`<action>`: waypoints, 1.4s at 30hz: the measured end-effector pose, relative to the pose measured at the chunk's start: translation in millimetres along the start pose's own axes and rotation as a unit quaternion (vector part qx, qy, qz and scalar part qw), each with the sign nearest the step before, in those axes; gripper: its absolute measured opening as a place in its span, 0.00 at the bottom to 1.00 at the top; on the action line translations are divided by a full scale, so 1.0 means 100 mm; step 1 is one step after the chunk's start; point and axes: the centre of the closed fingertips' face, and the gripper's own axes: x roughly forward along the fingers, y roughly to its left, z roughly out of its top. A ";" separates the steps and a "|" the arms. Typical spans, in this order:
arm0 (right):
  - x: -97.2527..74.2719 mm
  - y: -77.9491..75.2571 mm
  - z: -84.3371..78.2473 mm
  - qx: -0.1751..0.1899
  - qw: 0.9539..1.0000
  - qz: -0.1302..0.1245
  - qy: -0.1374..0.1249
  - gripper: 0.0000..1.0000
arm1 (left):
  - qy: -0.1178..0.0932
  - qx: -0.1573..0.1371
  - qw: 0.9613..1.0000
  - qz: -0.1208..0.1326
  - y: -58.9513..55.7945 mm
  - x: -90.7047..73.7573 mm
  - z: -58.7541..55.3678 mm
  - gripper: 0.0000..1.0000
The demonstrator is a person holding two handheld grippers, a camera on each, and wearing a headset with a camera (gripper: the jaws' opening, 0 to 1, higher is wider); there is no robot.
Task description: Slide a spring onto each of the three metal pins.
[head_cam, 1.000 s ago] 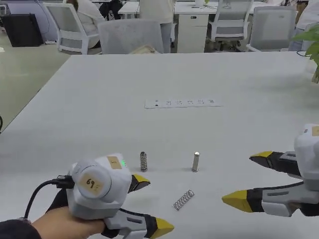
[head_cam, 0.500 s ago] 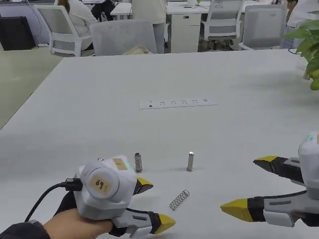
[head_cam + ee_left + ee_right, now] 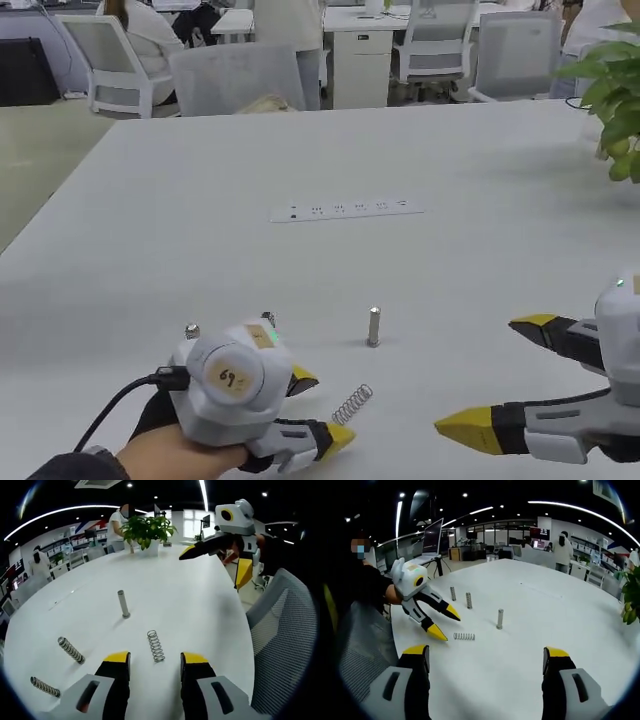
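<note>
left gripper (image 3: pixel 322 408) fingers released beside the loose spring (image 3: pixel 352 403) on the worktop (image 3: pixel 450 250); right gripper (image 3: pixel 492 375) fingers released too, spread wide.

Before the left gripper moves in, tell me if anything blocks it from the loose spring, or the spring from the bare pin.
Nothing visible does. The loose spring lies just ahead of the open left gripper, with bare table between it and the bare pin. The two sprung pins stand off to one side.
</note>
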 end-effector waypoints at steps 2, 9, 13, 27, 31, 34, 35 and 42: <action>0.00 -0.01 0.00 0.000 1.000 0.000 0.001 0.93 | 0.000 -0.002 1.000 0.001 -0.01 0.02 0.00 0.30; 0.02 -0.01 0.00 -0.002 1.000 0.001 0.002 0.93 | 0.007 -0.006 1.000 0.007 0.00 0.10 -0.05 0.23; 0.03 -0.01 -0.01 -0.003 1.000 0.001 0.003 0.93 | 0.011 -0.005 1.000 0.009 0.01 0.14 -0.07 0.20; 0.07 0.02 -0.04 -0.005 1.000 0.009 0.010 0.92 | 0.016 0.007 1.000 0.009 0.02 0.19 -0.12 0.03; 0.07 0.02 -0.04 -0.005 1.000 0.011 0.010 0.92 | 0.016 0.005 1.000 0.008 0.02 0.18 -0.12 0.03; 0.07 0.02 -0.03 -0.005 1.000 0.010 0.009 0.92 | 0.019 0.016 1.000 0.005 0.02 0.15 -0.13 0.03; 0.07 0.02 -0.03 -0.004 1.000 0.011 0.008 0.92 | 0.019 0.016 1.000 0.005 0.02 0.14 -0.13 0.03; 0.08 0.04 -0.02 -0.006 1.000 0.015 0.008 0.91 | 0.009 0.016 1.000 -0.002 0.05 0.05 -0.08 0.02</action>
